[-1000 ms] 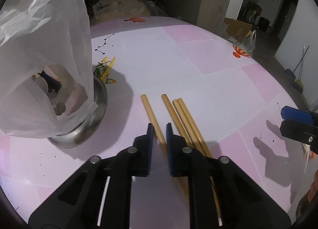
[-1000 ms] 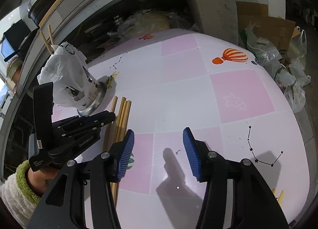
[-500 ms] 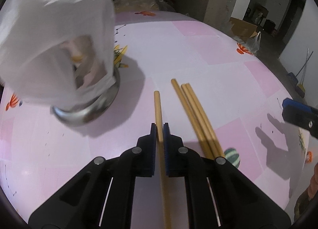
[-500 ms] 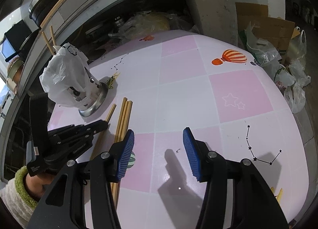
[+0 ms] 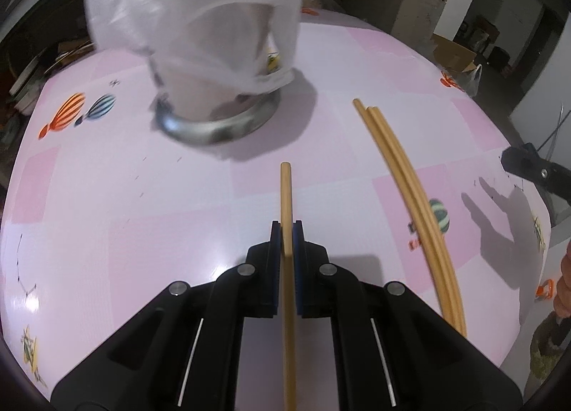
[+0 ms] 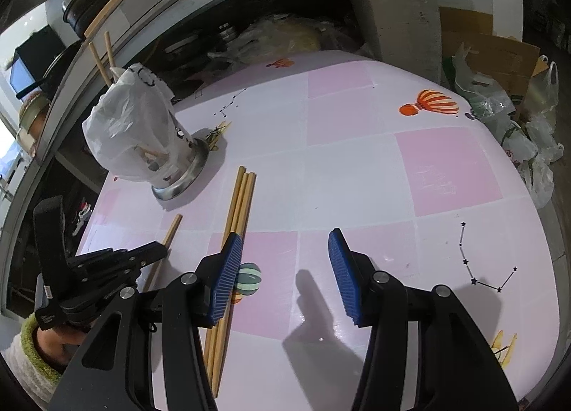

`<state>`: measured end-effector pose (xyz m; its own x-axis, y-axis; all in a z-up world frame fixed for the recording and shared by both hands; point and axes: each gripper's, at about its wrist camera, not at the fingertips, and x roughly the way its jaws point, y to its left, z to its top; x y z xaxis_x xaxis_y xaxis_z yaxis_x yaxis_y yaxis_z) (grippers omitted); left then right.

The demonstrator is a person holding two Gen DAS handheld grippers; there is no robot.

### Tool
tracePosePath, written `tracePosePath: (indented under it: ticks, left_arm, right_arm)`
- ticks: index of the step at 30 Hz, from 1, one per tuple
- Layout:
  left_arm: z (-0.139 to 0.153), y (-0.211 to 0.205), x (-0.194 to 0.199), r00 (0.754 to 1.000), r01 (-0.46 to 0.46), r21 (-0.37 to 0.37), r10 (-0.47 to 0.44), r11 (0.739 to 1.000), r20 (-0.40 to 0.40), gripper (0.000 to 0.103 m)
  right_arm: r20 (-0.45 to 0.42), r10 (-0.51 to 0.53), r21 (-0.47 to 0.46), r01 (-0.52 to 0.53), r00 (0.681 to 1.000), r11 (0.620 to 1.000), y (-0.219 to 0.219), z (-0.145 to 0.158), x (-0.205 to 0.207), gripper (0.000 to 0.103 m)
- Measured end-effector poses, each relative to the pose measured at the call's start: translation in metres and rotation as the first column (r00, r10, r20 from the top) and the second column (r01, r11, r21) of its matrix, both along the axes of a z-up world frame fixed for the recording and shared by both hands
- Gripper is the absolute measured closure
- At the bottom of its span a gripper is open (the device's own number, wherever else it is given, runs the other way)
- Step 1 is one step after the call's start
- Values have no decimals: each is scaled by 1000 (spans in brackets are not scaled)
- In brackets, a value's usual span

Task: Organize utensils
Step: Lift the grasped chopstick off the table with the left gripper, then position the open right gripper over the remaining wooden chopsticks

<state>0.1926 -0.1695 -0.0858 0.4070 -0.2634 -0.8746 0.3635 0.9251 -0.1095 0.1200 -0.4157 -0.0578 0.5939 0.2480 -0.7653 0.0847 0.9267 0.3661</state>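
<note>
A: Why is the left gripper (image 5: 285,229) pinching one chopstick (image 5: 286,193)?

B: Likely for the holder (image 5: 217,122) at eleven o'clock; three chopsticks (image 5: 410,182) wait at two.

A: The right gripper (image 6: 283,264)?

B: Spread, empty.

Pink checked tabletop (image 6: 357,161), concrete pillar (image 6: 403,8), cardboard boxes (image 6: 499,54)
</note>
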Motion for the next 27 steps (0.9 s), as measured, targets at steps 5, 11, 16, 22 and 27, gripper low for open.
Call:
tracePosePath:
  ticks: [5, 11, 16, 22, 27]
  left_arm:
    - [0, 19, -7, 999, -40, -12, 40, 999, -16, 97]
    - [1, 31, -8, 998, -55, -27, 54, 998, -34, 97]
    - [8, 30, -7, 999, -33, -64, 31, 997, -30, 86]
    - [18, 27, -3, 1000, 2, -70, -1, 998, 7, 76]
    - [15, 16, 4, 999, 38, -31, -38, 999, 7, 74]
  right_arm:
    - [-7, 23, -2, -23, 1000, 1000, 9, -2, 3, 53]
    - [-12, 46, -8, -46, 999, 999, 20, -2, 5, 53]
    - [-12, 50, -13, -50, 999, 999, 22, -1, 4, 53]
    - [-17, 41, -7, -41, 999, 999, 20, -3, 6, 53]
    - [-20, 44, -6, -44, 999, 999, 19, -4, 7, 53]
